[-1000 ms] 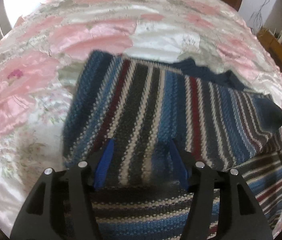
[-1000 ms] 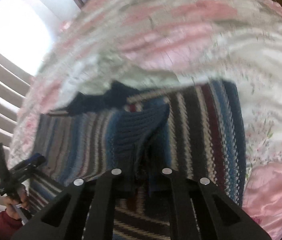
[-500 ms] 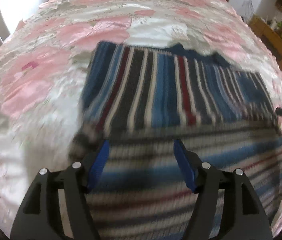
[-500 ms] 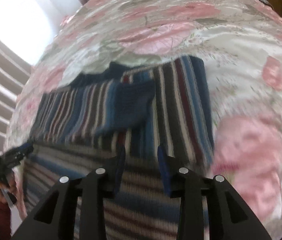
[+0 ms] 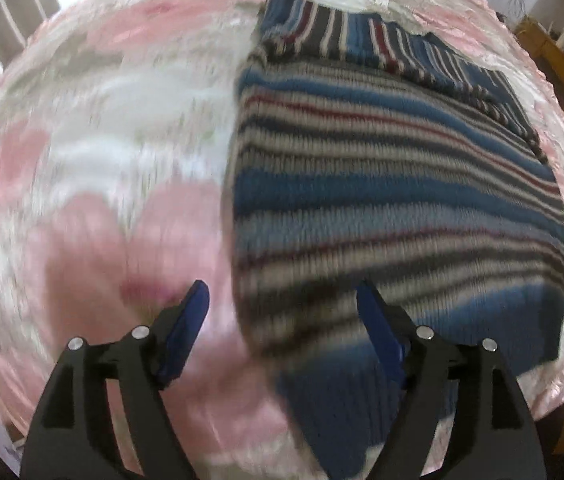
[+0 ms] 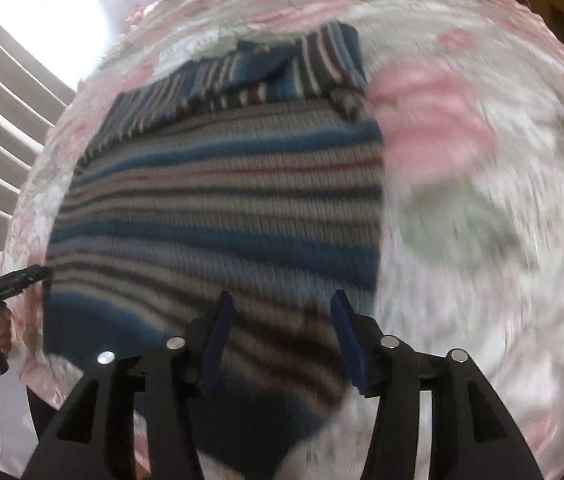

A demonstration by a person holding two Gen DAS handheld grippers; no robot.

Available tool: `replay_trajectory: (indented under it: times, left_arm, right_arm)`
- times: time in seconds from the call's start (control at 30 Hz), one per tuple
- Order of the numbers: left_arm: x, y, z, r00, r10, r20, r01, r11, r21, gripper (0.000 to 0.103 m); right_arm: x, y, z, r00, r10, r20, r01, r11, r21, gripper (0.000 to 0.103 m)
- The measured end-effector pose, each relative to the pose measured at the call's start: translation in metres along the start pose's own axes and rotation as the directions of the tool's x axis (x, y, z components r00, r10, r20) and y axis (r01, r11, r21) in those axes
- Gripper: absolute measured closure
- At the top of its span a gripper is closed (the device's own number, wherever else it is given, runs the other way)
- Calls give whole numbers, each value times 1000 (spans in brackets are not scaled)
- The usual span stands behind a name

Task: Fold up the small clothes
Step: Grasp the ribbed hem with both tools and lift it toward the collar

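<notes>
L gripper (image 5: 282,304) open, empty | R gripper (image 6: 282,312) open, empty | striped sweater (image 5: 394,184) flat on bedspread (image 5: 101,160)

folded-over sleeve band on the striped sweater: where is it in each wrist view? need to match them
Left wrist view: the folded sleeve band lies across the top centre-right, along the far edge of the striped sweater.
Right wrist view: the same band sits upper centre-left, again along the sweater's far edge.
Shared landmark: the pink floral bedspread under the sweater; the sweater's wide blue stripe also shows in both.
</notes>
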State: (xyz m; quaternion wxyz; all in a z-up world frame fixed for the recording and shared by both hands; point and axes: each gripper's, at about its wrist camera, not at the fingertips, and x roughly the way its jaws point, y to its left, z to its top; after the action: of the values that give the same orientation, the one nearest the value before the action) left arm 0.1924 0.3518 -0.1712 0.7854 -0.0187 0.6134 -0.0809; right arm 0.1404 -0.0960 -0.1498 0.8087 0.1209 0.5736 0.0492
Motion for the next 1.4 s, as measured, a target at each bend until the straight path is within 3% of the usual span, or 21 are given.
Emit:
replay_trajectory:
  times: [0.2, 0.33, 0.63, 0.77, 0.83, 0.93, 1.1, 1.4]
  left_arm:
    - [-2, -1, -45, 999, -44, -31, 44, 999, -22, 27]
    - [-2, -5, -59, 999, -42, -21, 42, 999, -20, 27]
    - [3, -28, -76, 989, -138, -42, 137, 990, -30, 29]
    - [7, -37, -80, 988, -149, -50, 147, 988, -40, 48]
    - [6, -40, -79, 989, -143, -43, 141, 989, -43, 60]
    - [6, -38, -77, 988, -151, -36, 148, 986, -71, 82]
    - [-4, -25, -79, 976, -217, -4, 213, 965, -155, 90]
    - [-36, -19, -69, 952, -295, 84, 305, 937, -170, 93]
  right_arm:
    - [-2, 4, -59, 999, -12, -44, 13, 1000, 23, 51]
    - [1, 12, -83, 996, -69, -59, 69, 998, -1, 51]
    - [13, 17, -109, 996, 8, -88, -3, 998, 58, 49]
    - [18, 21, -112, 995, 30, -94, -23, 997, 80, 49]
    - [18, 23, -114, 996, 32, -81, -26, 997, 75, 71]
    - [19, 19, -113, 995, 60, -74, -52, 993, 110, 88]
    - [3, 17, -112, 993, 110, -30, -106, 987, 118, 93]
    - [-30, 14, -89, 974, 225, 40, -228, 963, 146, 93]
